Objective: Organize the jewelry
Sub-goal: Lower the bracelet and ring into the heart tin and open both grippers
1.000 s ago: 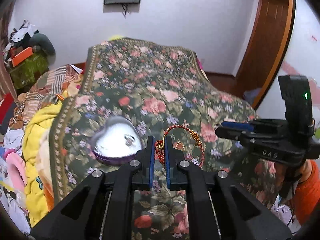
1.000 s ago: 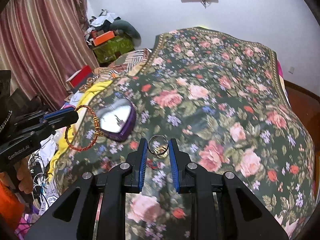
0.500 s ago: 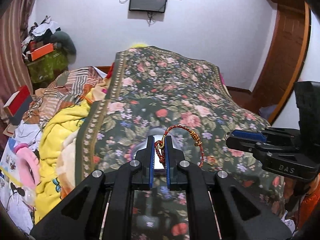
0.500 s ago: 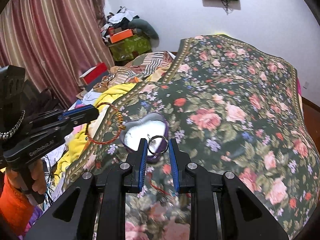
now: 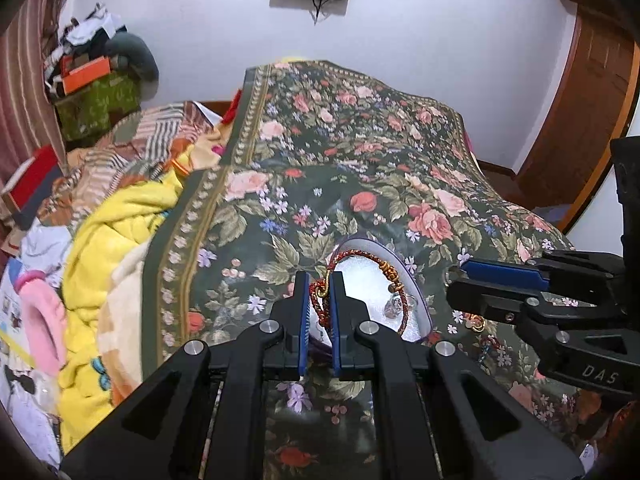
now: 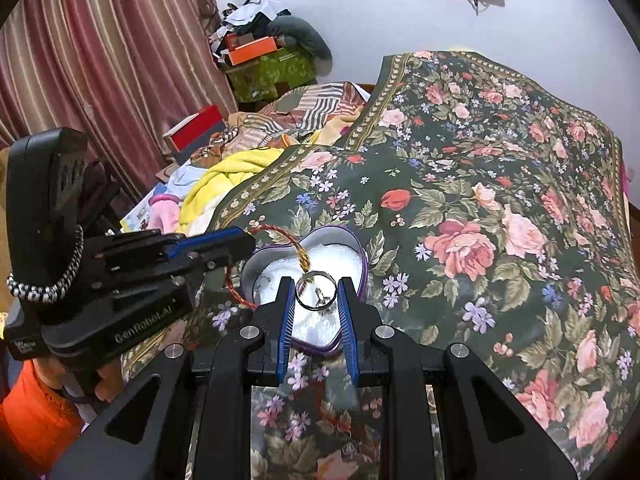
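With our left gripper (image 5: 319, 294) jaws clamped on the red bracelet (image 5: 362, 261) and our right gripper (image 6: 316, 294) jaws pinching the ring (image 6: 315, 291), both above the heart-shaped tin (image 6: 352, 240), we should lower inside its rim before releasing.

A bed draped in a dark green floral bedspread (image 6: 500, 184) carries an open heart-shaped purple tin with white lining (image 6: 352, 252) near its front edge. At the tin's ten o'clock, a crumpled yellow fleece blanket (image 5: 116, 232) and striped patchwork cloth (image 5: 152, 136) lie heaped.
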Tool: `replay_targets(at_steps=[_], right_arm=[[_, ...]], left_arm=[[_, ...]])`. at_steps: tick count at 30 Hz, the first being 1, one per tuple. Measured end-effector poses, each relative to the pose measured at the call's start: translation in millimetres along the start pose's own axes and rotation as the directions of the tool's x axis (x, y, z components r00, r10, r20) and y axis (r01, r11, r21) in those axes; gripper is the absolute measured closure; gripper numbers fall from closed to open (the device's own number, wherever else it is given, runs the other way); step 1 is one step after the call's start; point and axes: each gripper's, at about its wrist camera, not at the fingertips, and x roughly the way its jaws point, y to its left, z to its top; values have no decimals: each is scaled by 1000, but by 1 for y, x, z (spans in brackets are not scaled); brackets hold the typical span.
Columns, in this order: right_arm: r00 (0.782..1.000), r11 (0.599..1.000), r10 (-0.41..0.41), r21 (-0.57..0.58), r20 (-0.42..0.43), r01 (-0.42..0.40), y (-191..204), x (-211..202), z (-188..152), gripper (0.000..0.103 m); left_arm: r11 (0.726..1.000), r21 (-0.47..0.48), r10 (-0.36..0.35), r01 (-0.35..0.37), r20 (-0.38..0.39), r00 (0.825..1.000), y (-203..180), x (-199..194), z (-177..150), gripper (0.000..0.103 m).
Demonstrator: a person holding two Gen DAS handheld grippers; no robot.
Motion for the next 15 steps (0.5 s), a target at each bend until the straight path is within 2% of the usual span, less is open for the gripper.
replay_targets(at_steps=[8, 15], right_arm=[[1000, 1000, 5, -7, -19, -5, 1, 16, 6, 83], [999, 1000, 19, -15, -36, -19, 5, 25, 7, 83]], left_arm=[[999, 10, -37, 37, -38, 999, -3, 26, 0, 95], [1000, 14, -23, 23, -35, 999, 0, 28, 0, 95]])
